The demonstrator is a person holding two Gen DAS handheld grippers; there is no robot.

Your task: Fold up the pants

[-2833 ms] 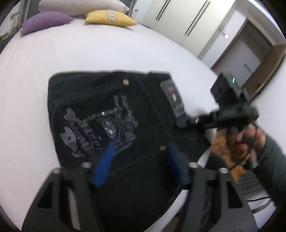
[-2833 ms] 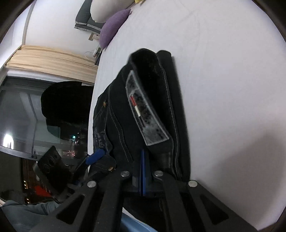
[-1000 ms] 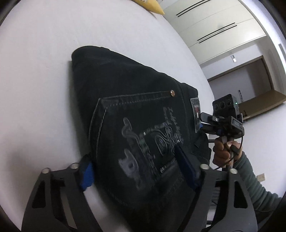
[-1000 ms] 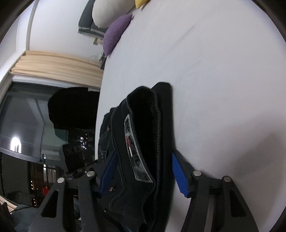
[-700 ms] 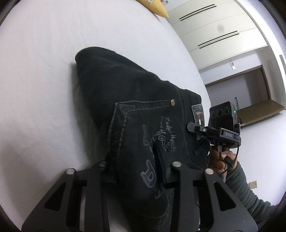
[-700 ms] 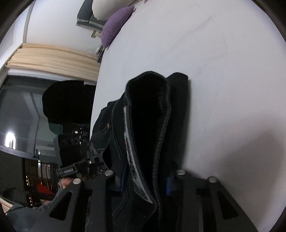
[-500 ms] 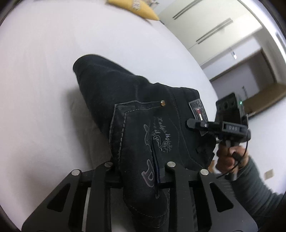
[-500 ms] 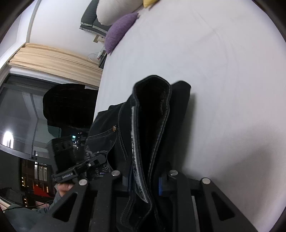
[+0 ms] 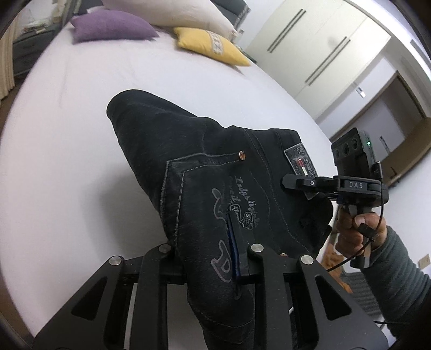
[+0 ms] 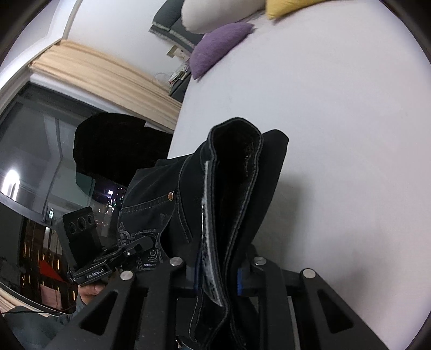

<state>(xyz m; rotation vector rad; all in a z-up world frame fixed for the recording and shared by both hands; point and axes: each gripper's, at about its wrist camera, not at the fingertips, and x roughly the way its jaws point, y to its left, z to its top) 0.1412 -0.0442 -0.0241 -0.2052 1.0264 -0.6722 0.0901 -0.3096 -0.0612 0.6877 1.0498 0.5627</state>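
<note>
The black folded jeans [image 9: 204, 167], with a printed back pocket and a grey waist label, rest at their far fold on the white bed [image 9: 67, 161]; their near end is raised. My left gripper [image 9: 210, 255] is shut on the near edge through the pocket print. On the right of that view, my right gripper [image 9: 288, 181] pinches the waistband beside the label, held by a hand [image 9: 355, 228]. In the right wrist view the jeans [image 10: 237, 175] stand on edge between the closed fingers of the right gripper [image 10: 218, 272]. The left gripper [image 10: 140, 245] grips their left side.
A purple pillow [image 9: 113, 27], a cream pillow [image 9: 167, 10] and a yellow cushion [image 9: 210, 45] lie at the head of the bed. White wardrobes [image 9: 323, 48] stand beyond. A dark window [image 10: 40, 161] and beige curtain [image 10: 107, 72] border the bed's left side.
Both grippers went from open around the jeans' edges to shut on them. Both then rose, lifting the near end of the jeans off the bed.
</note>
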